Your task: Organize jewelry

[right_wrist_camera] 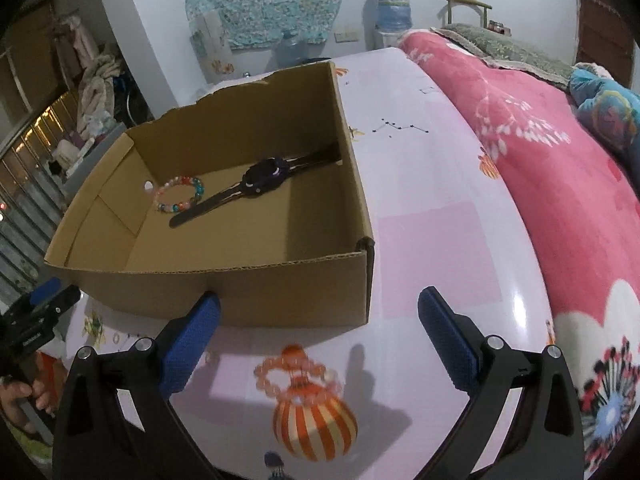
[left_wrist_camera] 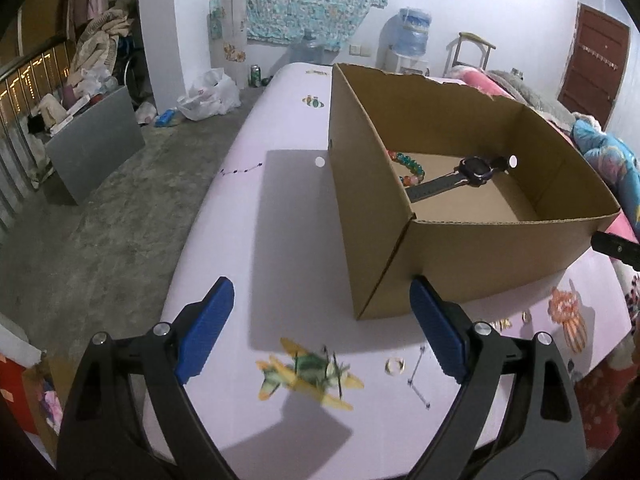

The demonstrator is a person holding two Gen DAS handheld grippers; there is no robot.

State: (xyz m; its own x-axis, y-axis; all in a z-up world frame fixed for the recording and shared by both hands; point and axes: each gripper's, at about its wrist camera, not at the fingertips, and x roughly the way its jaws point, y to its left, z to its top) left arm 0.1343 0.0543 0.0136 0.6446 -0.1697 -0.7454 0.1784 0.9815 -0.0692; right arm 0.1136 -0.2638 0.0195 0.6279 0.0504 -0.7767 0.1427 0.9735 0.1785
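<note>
An open cardboard box (left_wrist_camera: 460,256) (right_wrist_camera: 224,292) stands on the pale printed table. Inside lie a dark watch (left_wrist_camera: 472,172) (right_wrist_camera: 260,178) and a multicolour bead bracelet (left_wrist_camera: 412,168) (right_wrist_camera: 178,194). A pink bead bracelet (right_wrist_camera: 296,374) lies on the table between my right gripper's (right_wrist_camera: 318,336) open fingers; it also shows in the left wrist view (left_wrist_camera: 562,306). A small gold ring (left_wrist_camera: 395,366) lies near my left gripper's right finger (left_wrist_camera: 436,328). My left gripper (left_wrist_camera: 320,328) is open and empty, in front of the box.
The table (right_wrist_camera: 432,184) carries printed pictures of a plane (left_wrist_camera: 308,376) and a striped balloon (right_wrist_camera: 314,428). A pink floral blanket (right_wrist_camera: 540,152) lies along the table's right side. The floor (left_wrist_camera: 100,220) lies to the left. The left gripper shows at the right wrist view's left edge (right_wrist_camera: 36,320).
</note>
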